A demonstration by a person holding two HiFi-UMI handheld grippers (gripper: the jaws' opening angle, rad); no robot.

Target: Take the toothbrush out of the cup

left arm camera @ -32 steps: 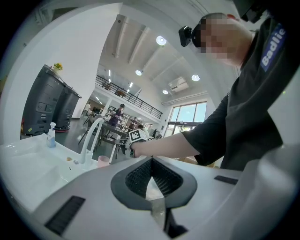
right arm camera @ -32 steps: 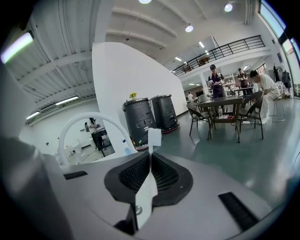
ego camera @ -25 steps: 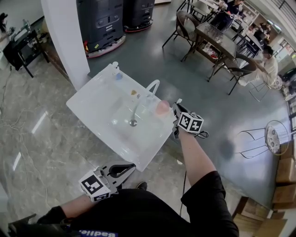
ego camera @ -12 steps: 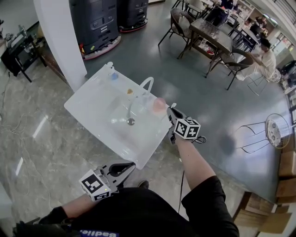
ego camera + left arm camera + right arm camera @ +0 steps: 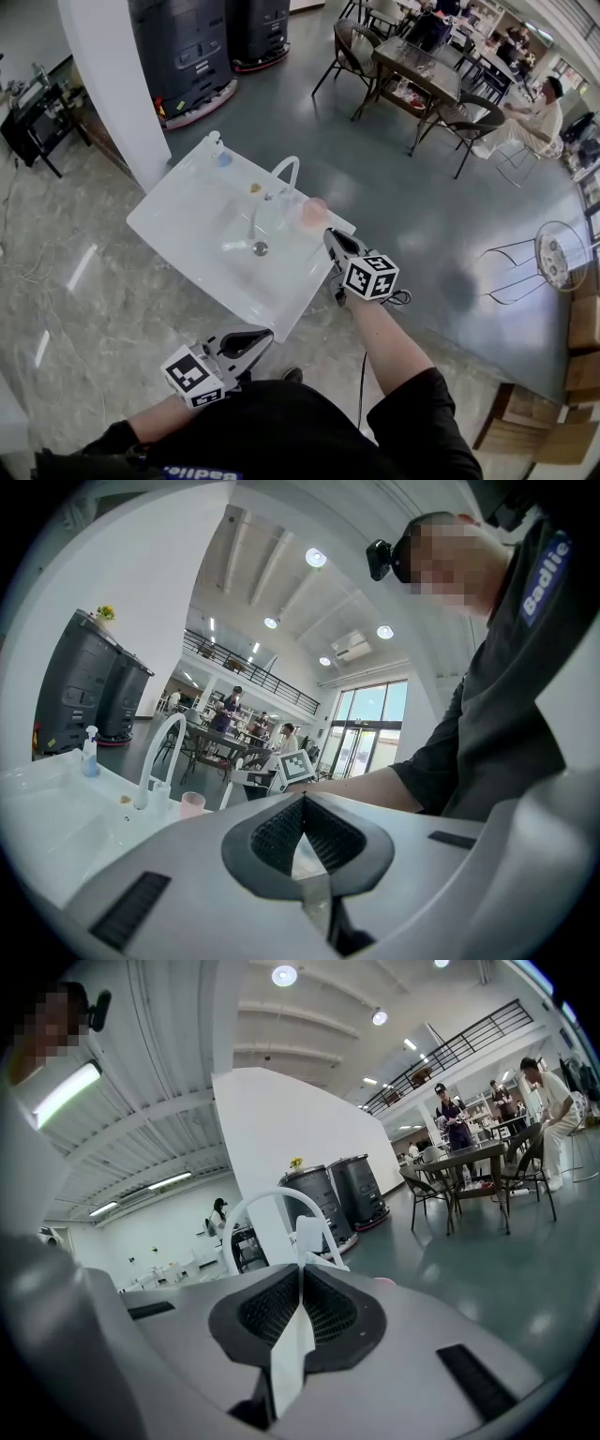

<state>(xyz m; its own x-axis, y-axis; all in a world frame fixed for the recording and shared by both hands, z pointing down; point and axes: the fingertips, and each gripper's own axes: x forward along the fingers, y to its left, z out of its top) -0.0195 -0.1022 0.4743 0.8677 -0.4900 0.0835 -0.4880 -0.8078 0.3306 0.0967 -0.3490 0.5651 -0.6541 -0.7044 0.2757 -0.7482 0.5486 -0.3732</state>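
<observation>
Although the head view shows too little of it to pick out, the toothbrush (image 5: 292,1354) is plain in the right gripper view: a thin white handle runs up between the jaws of the right gripper (image 5: 301,1267), and its pale, blocky head stands just above their tips, in front of the arched faucet (image 5: 272,1206). Those jaws are pressed nearly together on the handle, so the grip looks firm. In the head view the right gripper (image 5: 333,239) sits at the near right edge of the white sink (image 5: 169,220), close to the pink cup (image 5: 314,212) but apart from it. The cup stands upright on the rim beside the faucet, so the brush seems already clear of it. The left gripper (image 5: 302,799) hangs low by the person's body, well apart from the sink, with its ribbed pads closed tip to tip and nothing between them. As for handling, the brush is probably very light, stiff and smooth, so weight is no concern but pivoting is: a slim handle pinched at one spot may swing or slide in the pads. A hold near mid-handle, away from the bristles, seems soundest. The cup looks light too, and a dragging brush could tip it.
</observation>
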